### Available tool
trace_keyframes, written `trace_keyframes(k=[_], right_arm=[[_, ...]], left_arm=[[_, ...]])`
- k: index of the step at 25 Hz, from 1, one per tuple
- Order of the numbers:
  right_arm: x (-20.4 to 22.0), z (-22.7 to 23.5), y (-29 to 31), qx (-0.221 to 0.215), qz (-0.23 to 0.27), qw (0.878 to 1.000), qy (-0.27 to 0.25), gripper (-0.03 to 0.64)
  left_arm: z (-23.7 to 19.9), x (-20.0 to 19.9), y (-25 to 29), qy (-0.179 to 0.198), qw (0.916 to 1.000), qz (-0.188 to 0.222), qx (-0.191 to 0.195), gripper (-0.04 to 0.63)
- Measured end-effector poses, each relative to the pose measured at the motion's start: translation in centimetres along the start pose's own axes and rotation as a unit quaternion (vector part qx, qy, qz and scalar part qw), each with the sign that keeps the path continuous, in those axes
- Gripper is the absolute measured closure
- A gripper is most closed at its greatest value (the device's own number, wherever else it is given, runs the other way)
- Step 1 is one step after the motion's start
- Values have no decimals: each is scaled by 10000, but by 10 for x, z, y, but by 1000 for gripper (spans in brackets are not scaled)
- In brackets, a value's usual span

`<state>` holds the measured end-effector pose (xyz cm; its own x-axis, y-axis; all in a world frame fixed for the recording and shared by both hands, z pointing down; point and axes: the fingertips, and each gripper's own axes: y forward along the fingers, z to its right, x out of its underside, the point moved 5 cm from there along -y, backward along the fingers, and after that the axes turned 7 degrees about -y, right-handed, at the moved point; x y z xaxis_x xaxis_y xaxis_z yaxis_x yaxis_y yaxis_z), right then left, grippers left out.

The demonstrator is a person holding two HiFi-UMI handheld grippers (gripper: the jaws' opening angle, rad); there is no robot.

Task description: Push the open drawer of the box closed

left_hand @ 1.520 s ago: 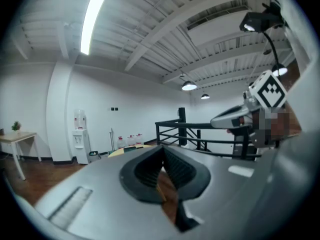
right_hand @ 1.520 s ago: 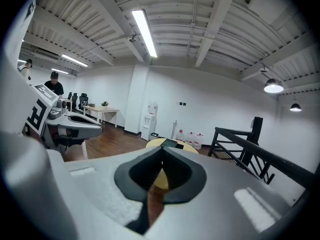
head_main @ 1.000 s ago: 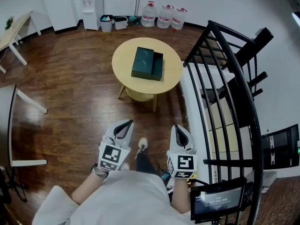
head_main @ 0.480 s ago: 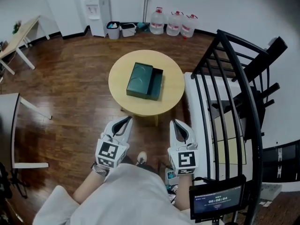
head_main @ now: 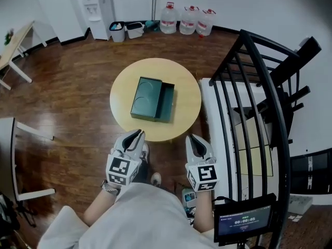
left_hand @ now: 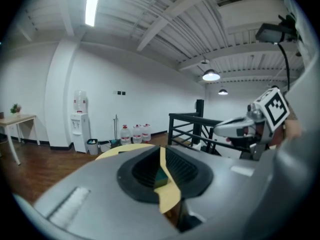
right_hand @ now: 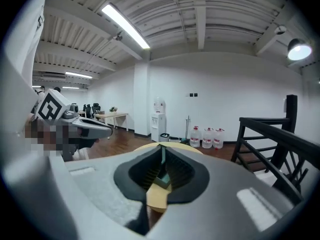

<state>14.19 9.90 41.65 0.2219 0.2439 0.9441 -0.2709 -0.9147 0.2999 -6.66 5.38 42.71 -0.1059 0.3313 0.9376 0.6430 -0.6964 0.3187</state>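
A dark green box [head_main: 150,97] lies on the round yellow table [head_main: 184,84], its drawer [head_main: 167,103] pulled out to the right. Both grippers hang side by side at the table's near edge, short of the box. My left gripper [head_main: 136,134] points at the table rim; its jaws have just been opening and stand a narrow slit apart with nothing between them. Through that slit [left_hand: 161,151] a bit of the green box [left_hand: 161,176] and the tabletop show. My right gripper [head_main: 193,138] is shut and empty, and the box [right_hand: 162,180] shows just past its tips [right_hand: 162,151].
A black metal railing [head_main: 249,102] runs close along the right, with a white ledge [head_main: 212,118] beside the table. A water dispenser [head_main: 98,7], bins [head_main: 124,29] and water bottles [head_main: 189,19] line the far wall. A wooden desk [head_main: 13,43] stands at the far left.
Both grippers have moved forward from over the wooden floor to the table's near edge. The table and box now sit closer and lower in the head view.
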Motion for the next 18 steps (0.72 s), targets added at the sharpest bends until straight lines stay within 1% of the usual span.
trace_keyframes(k=[4, 8, 10, 12, 13, 16, 18], right_arm=[[7, 19, 38, 215, -259, 9994, 112, 607], [2, 32, 76, 271, -503, 9982, 158, 607], [0, 39, 92, 265, -566, 9978, 216, 584], [1, 44, 109, 235, -638, 9971, 335, 583], [3, 46, 116, 223, -698, 9965, 402, 583], [14, 55, 131, 245, -930, 9936, 599, 538], [19, 65, 141, 324, -1020, 9915, 739, 526]], left_arm=[[-21, -14, 43, -210, 9997, -58, 141, 531], [-42, -25, 81, -249, 9988, -278, 326, 499], [-55, -26, 97, -407, 9976, -395, 391, 490], [-70, -24, 113, -578, 9959, -552, 425, 479], [-77, -23, 119, -609, 9951, -647, 428, 471], [-96, -17, 131, -631, 9930, -907, 422, 445], [-108, -14, 137, -619, 9920, -1026, 409, 437]])
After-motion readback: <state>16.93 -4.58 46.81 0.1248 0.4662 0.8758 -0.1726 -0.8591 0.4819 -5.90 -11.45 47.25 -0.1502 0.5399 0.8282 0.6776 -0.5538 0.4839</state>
